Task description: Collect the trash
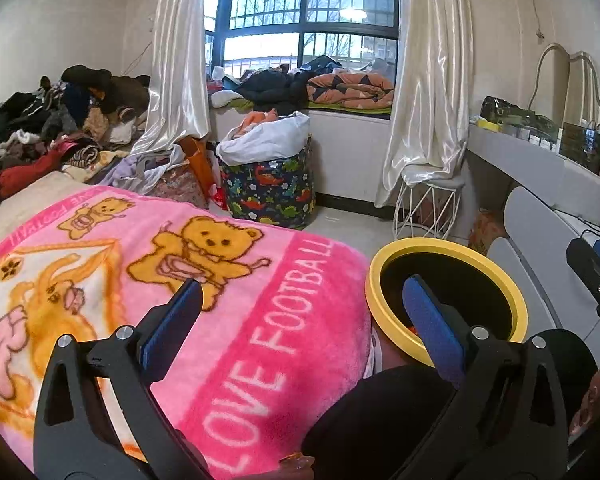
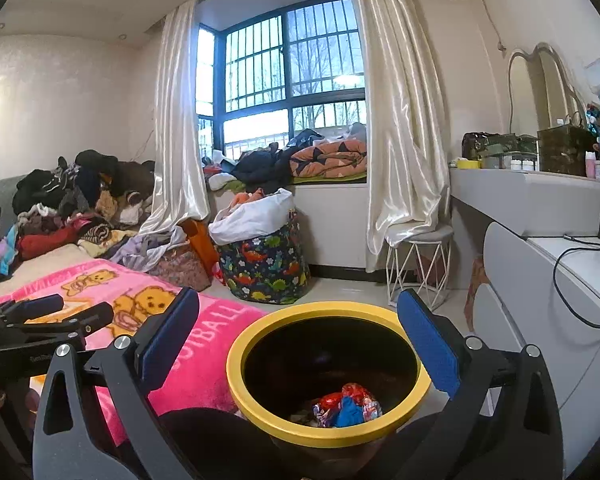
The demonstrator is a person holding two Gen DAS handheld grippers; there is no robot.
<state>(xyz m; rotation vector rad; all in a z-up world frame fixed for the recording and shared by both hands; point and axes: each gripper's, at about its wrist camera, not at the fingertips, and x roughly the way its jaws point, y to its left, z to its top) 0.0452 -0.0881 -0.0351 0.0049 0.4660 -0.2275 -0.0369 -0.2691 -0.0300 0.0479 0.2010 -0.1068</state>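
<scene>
bedroom floor | wrappers [image 2: 346,406] in bin [image 2: 236,364] | right tool [image 2: 300,332] empty above

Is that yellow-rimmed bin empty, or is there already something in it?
Not empty. The bin stands upright, and crumpled red and blue wrappers lie at its bottom, far below the rim.

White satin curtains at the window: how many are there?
2. One white satin curtain hangs left of the window, the other right, draped over the wire stool.
</scene>
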